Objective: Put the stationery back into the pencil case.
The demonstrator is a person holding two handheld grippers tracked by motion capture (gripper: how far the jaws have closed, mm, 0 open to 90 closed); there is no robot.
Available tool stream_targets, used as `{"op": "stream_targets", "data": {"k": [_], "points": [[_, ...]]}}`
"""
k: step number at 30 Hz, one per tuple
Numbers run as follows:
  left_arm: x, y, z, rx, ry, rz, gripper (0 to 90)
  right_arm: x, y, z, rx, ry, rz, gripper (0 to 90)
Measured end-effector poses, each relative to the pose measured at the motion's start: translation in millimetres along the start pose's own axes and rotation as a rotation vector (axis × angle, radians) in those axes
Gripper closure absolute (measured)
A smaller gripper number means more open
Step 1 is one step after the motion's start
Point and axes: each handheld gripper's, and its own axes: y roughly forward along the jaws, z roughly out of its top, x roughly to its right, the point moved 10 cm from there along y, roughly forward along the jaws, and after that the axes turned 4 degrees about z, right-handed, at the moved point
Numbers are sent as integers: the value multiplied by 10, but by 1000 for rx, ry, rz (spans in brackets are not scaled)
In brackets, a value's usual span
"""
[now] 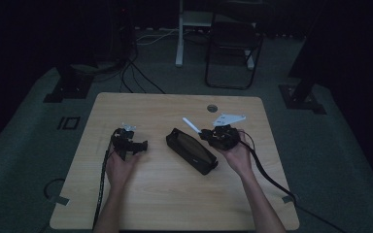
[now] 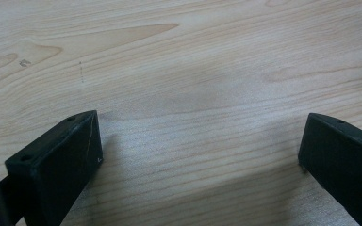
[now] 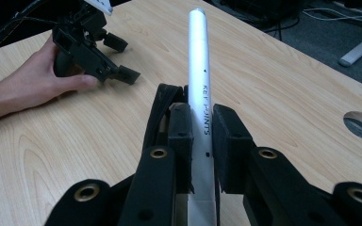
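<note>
Right gripper [image 3: 201, 141] around white pen [image 3: 199, 70]

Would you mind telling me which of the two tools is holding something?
The right tool: its jaws are clamped on a white pen above the black case. The left tool has jaws spread over bare table.

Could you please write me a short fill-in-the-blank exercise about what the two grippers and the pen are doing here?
1. The right gripper is shut on a ____ pen.
2. The left gripper has its jaws ____ over the table.
3. The black pencil case lies ____ the two grippers.

Missing words: white; open; between
</note>
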Motion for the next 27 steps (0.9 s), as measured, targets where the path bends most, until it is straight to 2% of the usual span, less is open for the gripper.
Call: {"op": "stream_targets", "data": {"k": [27], "points": [[0, -1, -1, -1, 1, -1, 6, -3, 203, -80, -25, 16, 2, 790]]}}
